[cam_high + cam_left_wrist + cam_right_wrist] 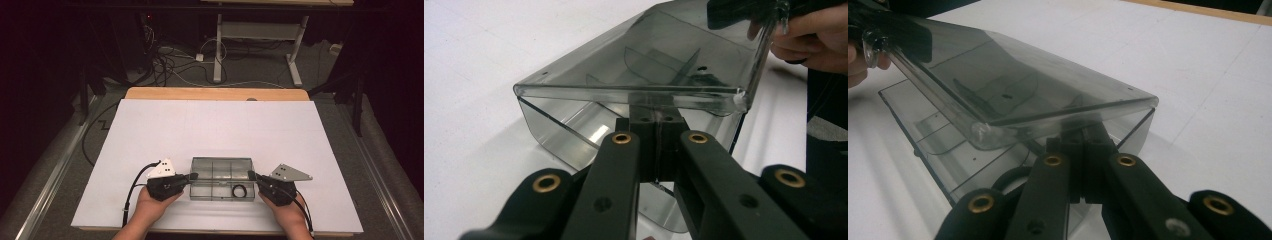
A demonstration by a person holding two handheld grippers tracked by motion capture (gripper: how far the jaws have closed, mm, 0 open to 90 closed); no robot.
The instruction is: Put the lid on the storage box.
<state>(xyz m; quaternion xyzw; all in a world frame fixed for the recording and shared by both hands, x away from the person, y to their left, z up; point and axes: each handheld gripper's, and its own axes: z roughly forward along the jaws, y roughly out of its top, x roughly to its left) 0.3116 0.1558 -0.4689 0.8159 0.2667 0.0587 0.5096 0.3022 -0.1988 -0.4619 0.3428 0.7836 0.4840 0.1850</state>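
A clear smoky plastic box (222,178) with inner dividers sits in the lower middle of the high view, on a white sheet (215,130) that covers the table; a strip of the wooden tabletop (216,93) shows along the sheet's far edge. The left gripper (191,176) comes in from the lower left of that view and meets the box's left end, while the right gripper (251,176) comes from the lower right and meets its right end. In the left gripper view the left gripper (658,131) has its jaws drawn together on the edge of the lid (634,92), which stands lifted at a slant above the box's tray (574,131); a hand (814,37) shows at the upper right. In the right gripper view the right gripper (1083,142) is likewise pinched on the lid's (1013,85) opposite edge, the tray (943,145) open beneath it. A dark ring (239,190) lies in the lower right compartment of the box in the high view. Cables (180,60) trail on the floor at the top of that view.
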